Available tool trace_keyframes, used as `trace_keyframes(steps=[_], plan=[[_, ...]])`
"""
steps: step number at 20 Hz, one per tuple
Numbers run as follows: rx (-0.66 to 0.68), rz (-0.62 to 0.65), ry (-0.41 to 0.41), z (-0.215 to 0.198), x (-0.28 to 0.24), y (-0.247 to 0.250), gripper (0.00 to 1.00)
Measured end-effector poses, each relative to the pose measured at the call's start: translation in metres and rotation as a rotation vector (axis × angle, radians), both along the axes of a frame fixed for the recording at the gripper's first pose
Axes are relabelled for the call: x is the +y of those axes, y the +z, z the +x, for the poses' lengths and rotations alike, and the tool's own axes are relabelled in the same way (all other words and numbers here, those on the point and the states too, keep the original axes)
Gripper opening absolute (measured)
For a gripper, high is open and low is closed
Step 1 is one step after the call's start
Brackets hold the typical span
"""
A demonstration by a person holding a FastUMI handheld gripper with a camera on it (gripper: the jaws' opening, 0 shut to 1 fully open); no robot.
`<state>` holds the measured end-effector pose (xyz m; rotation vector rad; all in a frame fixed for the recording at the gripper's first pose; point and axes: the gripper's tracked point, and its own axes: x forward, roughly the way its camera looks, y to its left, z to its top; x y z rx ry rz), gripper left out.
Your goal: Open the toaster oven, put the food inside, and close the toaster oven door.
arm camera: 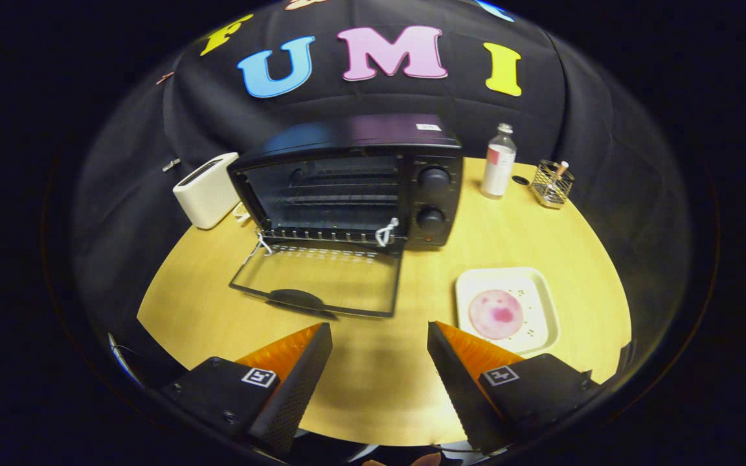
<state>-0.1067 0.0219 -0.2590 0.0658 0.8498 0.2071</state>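
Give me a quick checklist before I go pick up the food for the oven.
1. Oven door open: ok, it lies flat on the table.
2. Rack inside free: ok, nothing seen on it.
3. Food within reach: ok, on the tray just ahead of the right finger.
4. Gripper open and empty: ok, fingers apart, nothing between them.
5. Gripper lined up with food: not ok, the food sits to the right of the gap.
6. Oven off: cannot tell from the knobs.
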Motion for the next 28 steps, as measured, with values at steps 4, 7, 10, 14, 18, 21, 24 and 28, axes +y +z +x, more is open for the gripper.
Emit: trace_keyframes(steps=[4, 7, 10, 14, 18, 21, 24, 28], plan=[[0.079, -0.022, -0.052, 0.014, -0.083, -0.006, 0.98], [0.149, -0.038, -0.066, 0.028, -0.134, -0.018, 0.99], [0.248, -0.038, -0.051, 0.04, -0.168, -0.042, 0.99], [0.393, 0.0, 0.007, 0.048, -0.186, -0.075, 0.86], [0.506, 0.046, 0.041, 0.052, -0.185, -0.103, 0.76], [0.576, 0.029, 0.077, 0.05, -0.181, -0.122, 0.62], [0.592, -0.067, 0.116, 0.053, -0.189, -0.131, 0.59], [0.627, -0.017, 0.091, 0.052, -0.186, -0.129, 0.25]])
